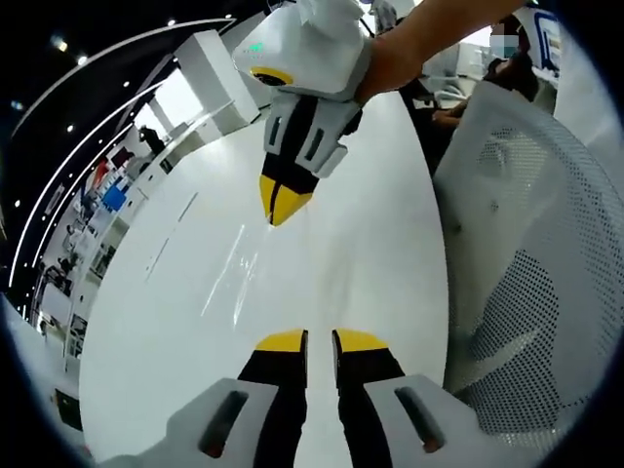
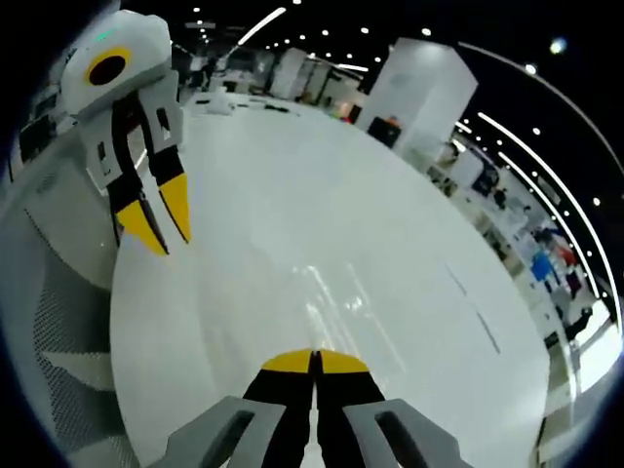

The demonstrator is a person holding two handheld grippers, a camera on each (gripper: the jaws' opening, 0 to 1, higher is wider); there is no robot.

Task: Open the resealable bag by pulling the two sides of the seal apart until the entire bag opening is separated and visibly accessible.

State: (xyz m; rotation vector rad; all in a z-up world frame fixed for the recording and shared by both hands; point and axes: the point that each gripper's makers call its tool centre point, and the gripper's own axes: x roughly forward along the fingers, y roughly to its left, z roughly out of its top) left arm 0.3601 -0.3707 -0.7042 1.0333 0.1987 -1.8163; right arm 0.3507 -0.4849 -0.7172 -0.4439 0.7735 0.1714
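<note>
Faint glossy streaks (image 1: pixel 237 276) lie on the white table between the two grippers and look like clear plastic film; the same sheen (image 2: pixel 334 295) appears in the right gripper view. I cannot make out the bag's outline or its seal. My left gripper (image 1: pixel 320 341) hovers over the table with a narrow gap between its yellow tips and nothing visible in it; it also hangs at the upper left (image 2: pixel 162 229) of the right gripper view. My right gripper (image 2: pixel 314 363) has its tips pressed together, and it comes down from above (image 1: pixel 284 205), held by a bare arm.
The round white table (image 1: pixel 370 253) spreads under both grippers. A white mesh chair back (image 1: pixel 531 253) stands close on the right of the left gripper view, and its mesh (image 2: pixel 58 322) also borders the table. A person sits behind the chair (image 1: pixel 487 88). Shelves and a white pillar (image 2: pixel 419 93) stand far off.
</note>
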